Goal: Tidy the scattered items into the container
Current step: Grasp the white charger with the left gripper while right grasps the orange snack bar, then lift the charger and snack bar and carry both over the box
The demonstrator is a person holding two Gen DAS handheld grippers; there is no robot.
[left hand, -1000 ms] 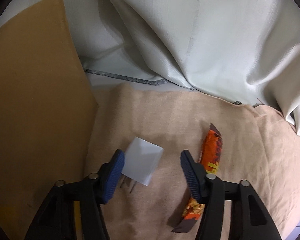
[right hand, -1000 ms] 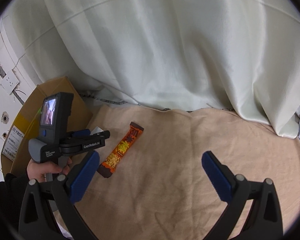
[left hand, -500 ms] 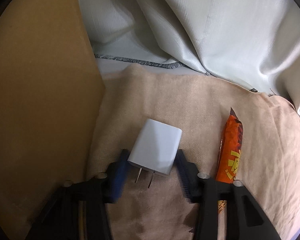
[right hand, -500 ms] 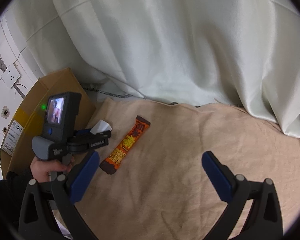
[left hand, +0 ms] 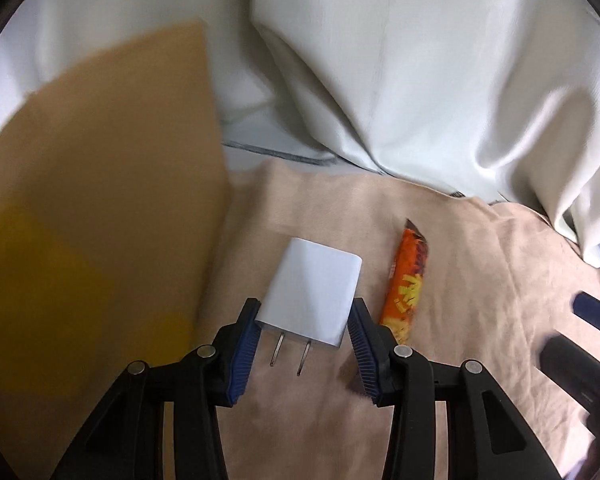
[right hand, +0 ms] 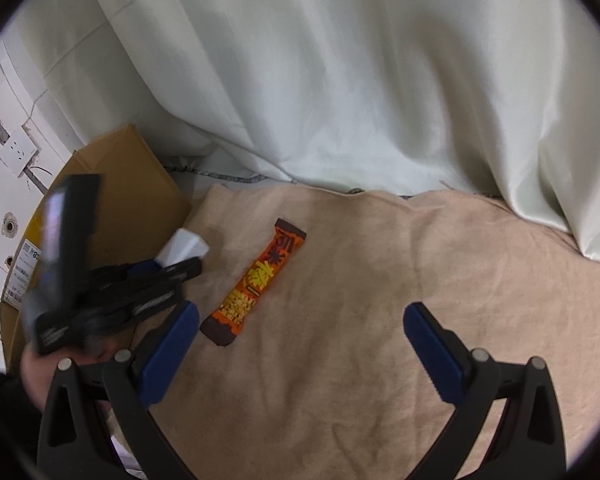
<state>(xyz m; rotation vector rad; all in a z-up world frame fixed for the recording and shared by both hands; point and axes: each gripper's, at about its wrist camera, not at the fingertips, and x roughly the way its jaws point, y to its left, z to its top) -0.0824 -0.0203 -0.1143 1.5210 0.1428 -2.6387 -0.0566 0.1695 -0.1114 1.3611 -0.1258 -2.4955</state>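
One white charger [left hand: 312, 300] and one orange snack bar [left hand: 406, 284] are showing in the left wrist view, both over a beige cloth [left hand: 460, 260]. One cardboard box [left hand: 100, 220] is filling the left side, its far edge smeared by motion blur. The left tongs [left hand: 303, 346] are clenching the charger's body between their blue pads, the two prongs pointing back toward the camera. At the right edge one more pair of tongs is intruding, blurred and cut off. Half a second ago the box wall was towering close; now its top edge is sitting lower and the cloth is looking farther off, with the charger lifted clear of it.

One snack bar [right hand: 256, 282] is lying on the cloth [right hand: 420, 280] in the right wrist view, between the spread pads of the right tongs [right hand: 302, 352], which are standing released and gripping nothing. One left-hand device [right hand: 112, 280] is streaking with blur, so its screen is unreadable; the charger [right hand: 182, 246] is poking from its tip, beside the box [right hand: 132, 200]. One hand [right hand: 40, 372] is partly hidden behind the tong frame. Compared with a moment ago, that device is tilting further toward the box.
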